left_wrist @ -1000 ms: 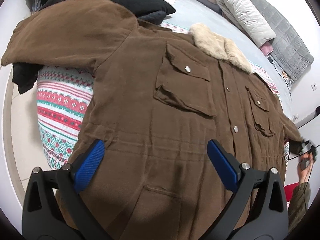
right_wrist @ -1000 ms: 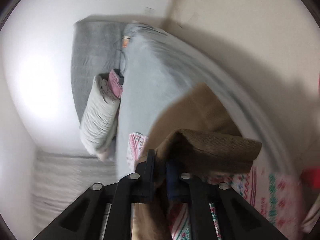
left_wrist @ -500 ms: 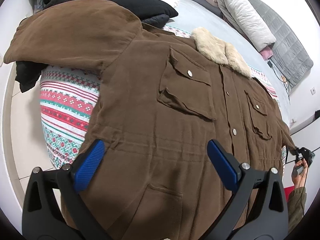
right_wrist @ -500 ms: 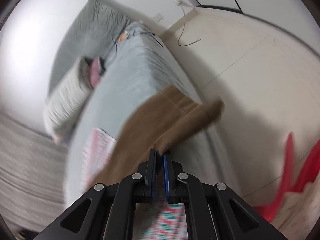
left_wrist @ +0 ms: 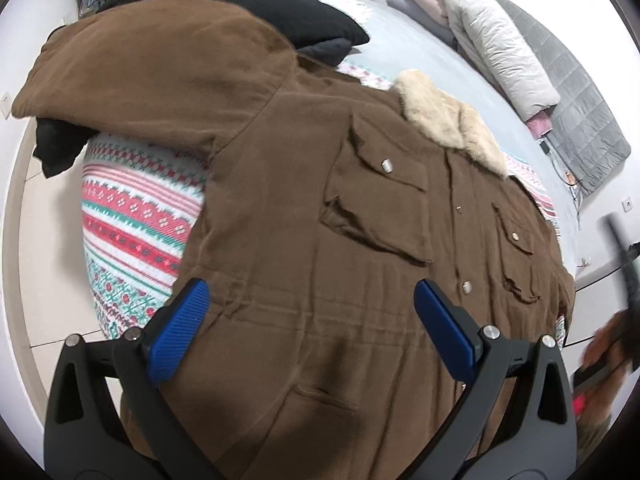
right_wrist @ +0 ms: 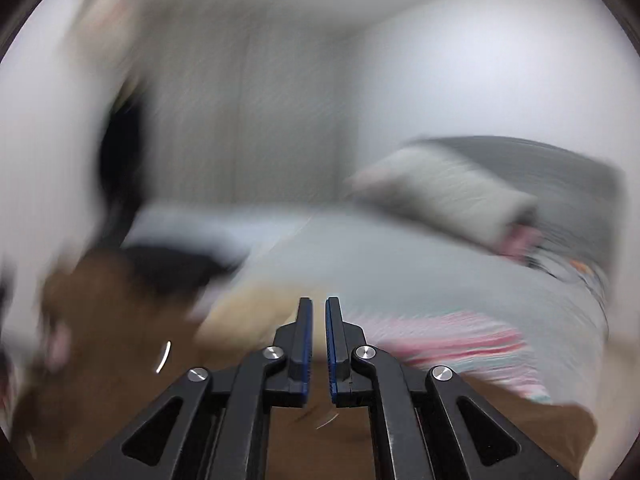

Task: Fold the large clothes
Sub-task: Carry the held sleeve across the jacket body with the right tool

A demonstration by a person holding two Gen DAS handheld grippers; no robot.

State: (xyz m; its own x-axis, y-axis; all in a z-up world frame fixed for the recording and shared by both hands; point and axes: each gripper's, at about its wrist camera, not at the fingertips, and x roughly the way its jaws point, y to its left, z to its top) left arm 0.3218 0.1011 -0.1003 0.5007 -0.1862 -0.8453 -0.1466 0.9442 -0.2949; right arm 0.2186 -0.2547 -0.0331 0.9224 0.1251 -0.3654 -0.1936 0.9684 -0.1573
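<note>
A large brown jacket (left_wrist: 304, 216) with a beige fur collar (left_wrist: 448, 120) lies spread front-up on the bed. Its left sleeve (left_wrist: 140, 72) stretches out to the far left. My left gripper (left_wrist: 308, 316) is open and empty, hovering over the jacket's lower half. My right gripper (right_wrist: 317, 312) is nearly shut with nothing between its pads; it shows blurred at the right edge of the left wrist view (left_wrist: 624, 256). The right wrist view is motion-blurred, with the brown jacket (right_wrist: 120, 360) below the fingers.
A red, green and white patterned blanket (left_wrist: 132, 232) lies under the jacket. Black clothes (left_wrist: 240, 4) sit at the far left. Pillows (left_wrist: 500, 52) and a grey quilt (left_wrist: 580, 92) lie at the bed's head. White floor (left_wrist: 36, 264) lies left of the bed.
My right gripper has let go of the jacket's right sleeve and swung round to face across the bed. The left gripper has barely moved.
</note>
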